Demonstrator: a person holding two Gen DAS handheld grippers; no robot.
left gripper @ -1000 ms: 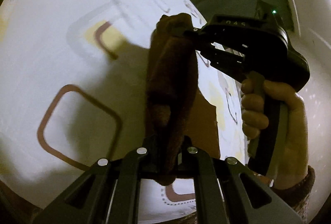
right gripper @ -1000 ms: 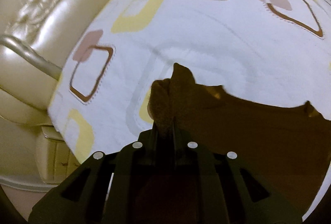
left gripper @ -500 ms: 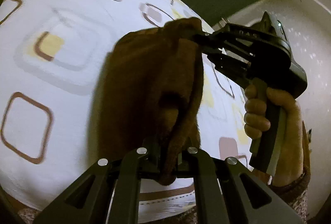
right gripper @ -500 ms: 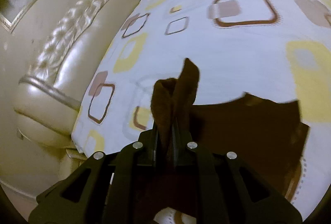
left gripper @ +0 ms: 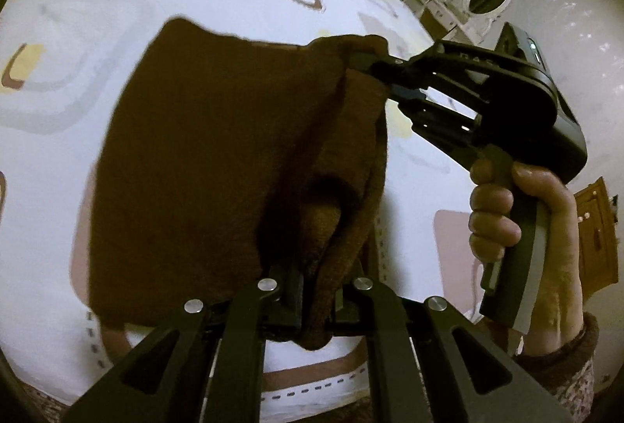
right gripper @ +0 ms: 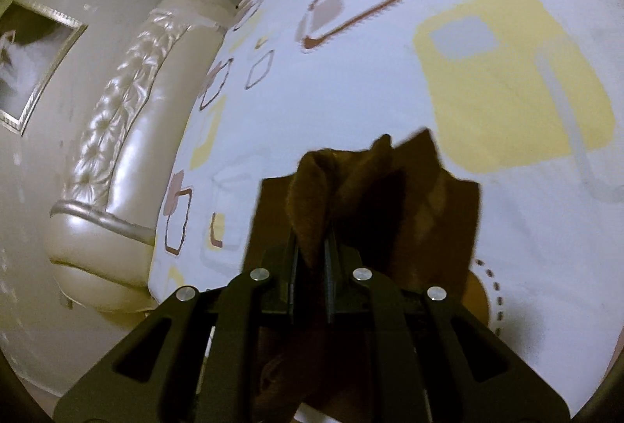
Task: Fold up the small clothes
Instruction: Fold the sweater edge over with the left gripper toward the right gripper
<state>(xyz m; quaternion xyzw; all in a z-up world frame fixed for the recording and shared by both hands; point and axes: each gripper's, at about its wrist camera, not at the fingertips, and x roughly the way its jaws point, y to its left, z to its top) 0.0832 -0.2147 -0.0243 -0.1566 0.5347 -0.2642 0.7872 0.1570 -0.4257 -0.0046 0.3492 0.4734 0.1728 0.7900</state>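
A small brown cloth [left gripper: 218,157] hangs in the air above the bed, held by both grippers. My left gripper [left gripper: 316,298] is shut on one bunched corner of it. My right gripper [left gripper: 370,66], seen in the left wrist view with the hand on its handle, is shut on another corner at the upper right. In the right wrist view the right gripper [right gripper: 312,259] pinches a fold of the brown cloth [right gripper: 366,212], and the rest hangs below the fingers. The cloth's lower edge is hidden behind the gripper bodies.
A white bedsheet [left gripper: 78,32] with brown and yellow square patterns lies below; it also shows in the right wrist view [right gripper: 351,79]. A cream padded headboard [right gripper: 117,150] runs along the bed's left side. A wooden cabinet [left gripper: 596,231] stands far right by the wall.
Both grippers have lifted the cloth higher off the bed and moved apart. The cloth has spread from a narrow bunch into a wide hanging panel.
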